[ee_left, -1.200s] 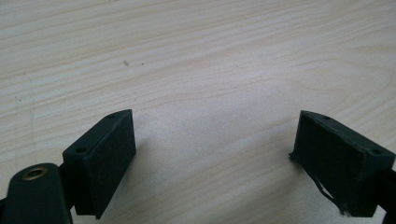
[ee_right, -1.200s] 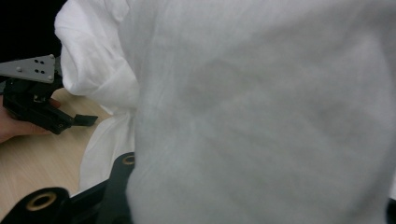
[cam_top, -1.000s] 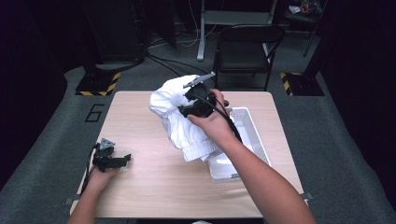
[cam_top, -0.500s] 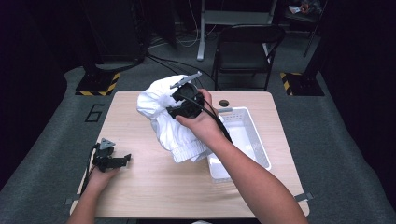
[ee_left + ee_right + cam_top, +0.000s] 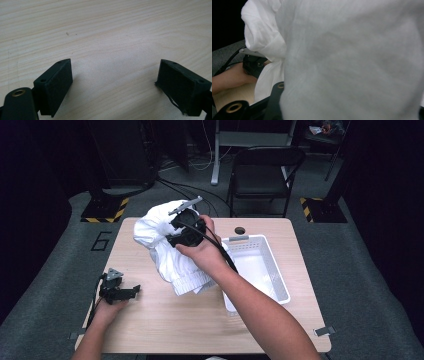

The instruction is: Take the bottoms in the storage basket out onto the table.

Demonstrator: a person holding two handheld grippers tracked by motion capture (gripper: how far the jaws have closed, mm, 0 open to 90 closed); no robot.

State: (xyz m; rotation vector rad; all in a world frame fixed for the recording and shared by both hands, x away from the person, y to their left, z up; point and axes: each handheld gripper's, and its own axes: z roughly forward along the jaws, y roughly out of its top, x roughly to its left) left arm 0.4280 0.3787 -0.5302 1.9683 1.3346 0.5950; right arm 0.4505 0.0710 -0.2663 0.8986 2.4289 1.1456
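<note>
High view: we have the white garment out of the white basket, right gripper jaws clamped on it above the tabletop; spreading remains (our guess). Left gripper jaws wide, empty.

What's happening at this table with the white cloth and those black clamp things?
A person at a wooden table holds a two-jaw gripper in each hand. The right gripper is clamped on a bunched white garment and holds it up above the table, just left of a white plastic basket. Part of the cloth hangs down toward the tabletop. The left gripper rests low over bare wood near the table's left edge, jaws wide apart, holding nothing.
</note>
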